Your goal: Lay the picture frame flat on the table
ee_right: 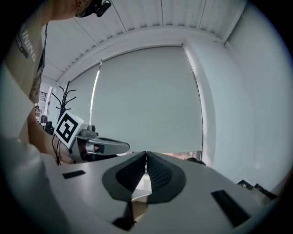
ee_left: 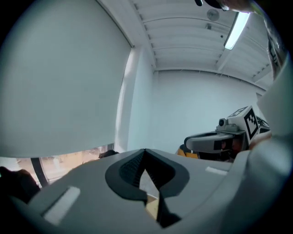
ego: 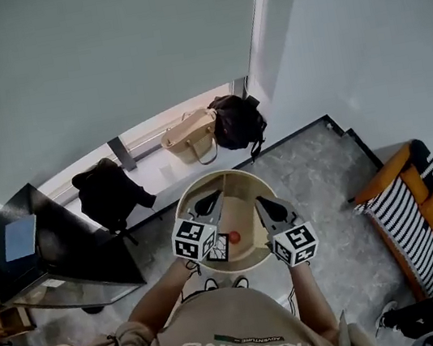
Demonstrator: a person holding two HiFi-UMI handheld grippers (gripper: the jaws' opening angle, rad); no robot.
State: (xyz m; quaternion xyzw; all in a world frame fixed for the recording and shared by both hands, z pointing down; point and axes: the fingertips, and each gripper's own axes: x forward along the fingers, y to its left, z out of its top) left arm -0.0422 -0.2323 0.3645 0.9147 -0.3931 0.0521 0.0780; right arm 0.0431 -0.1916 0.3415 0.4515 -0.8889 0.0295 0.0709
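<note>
In the head view both grippers are held up over a round wooden table (ego: pixel 234 180). A small dark picture frame (ego: pixel 219 248) shows on the table top, partly hidden behind the left gripper's marker cube; it looks flat, though I cannot be sure. A red ball (ego: pixel 234 237) sits beside it. My left gripper (ego: pixel 205 204) (ee_left: pixel 145 151) is shut with nothing between its tips. My right gripper (ego: pixel 271 207) (ee_right: pixel 146 153) is shut and empty too. Both point roughly level at the window blind and wall, well above the table.
Behind the table, by the window, a tan handbag (ego: pixel 191 136) stands next to a black backpack (ego: pixel 237 120). Another black bag (ego: pixel 108 194) lies to the left beside a black cabinet (ego: pixel 49 255). An orange striped sofa (ego: pixel 422 224) stands at the right.
</note>
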